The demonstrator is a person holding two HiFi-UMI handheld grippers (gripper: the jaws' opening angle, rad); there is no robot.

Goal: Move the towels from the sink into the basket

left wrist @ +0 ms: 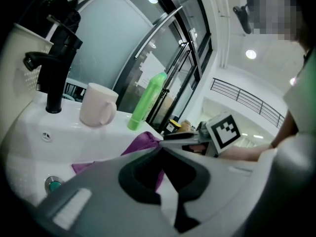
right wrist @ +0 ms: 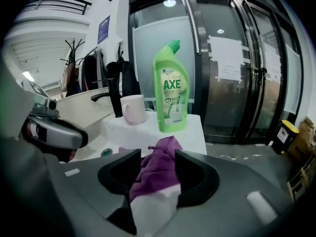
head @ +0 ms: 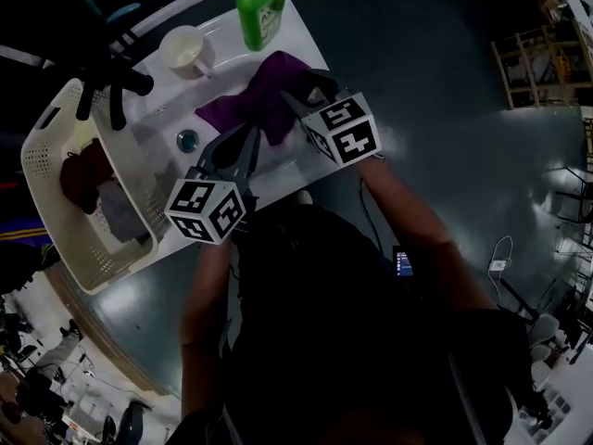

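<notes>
A purple towel [head: 264,100] lies crumpled on the white sink [head: 301,31], at the basin's right edge. My right gripper [head: 298,95] is at its near side with the jaws open. In the right gripper view the towel [right wrist: 165,149] shows between and beyond the jaws of the right gripper [right wrist: 157,174], and the pads do not press on it. My left gripper [head: 248,135] hangs over the basin, shut and empty, with the towel [left wrist: 142,143] just past its tips [left wrist: 163,168]. The cream basket [head: 56,170] at the left holds a dark red towel [head: 83,170] and a grey one [head: 120,213].
A black faucet [head: 107,77], a pale mug [head: 185,52] and a green cleaner bottle [head: 259,7] stand along the sink's back. The drain [head: 187,140] sits in the basin. Dark floor lies to the right of the sink.
</notes>
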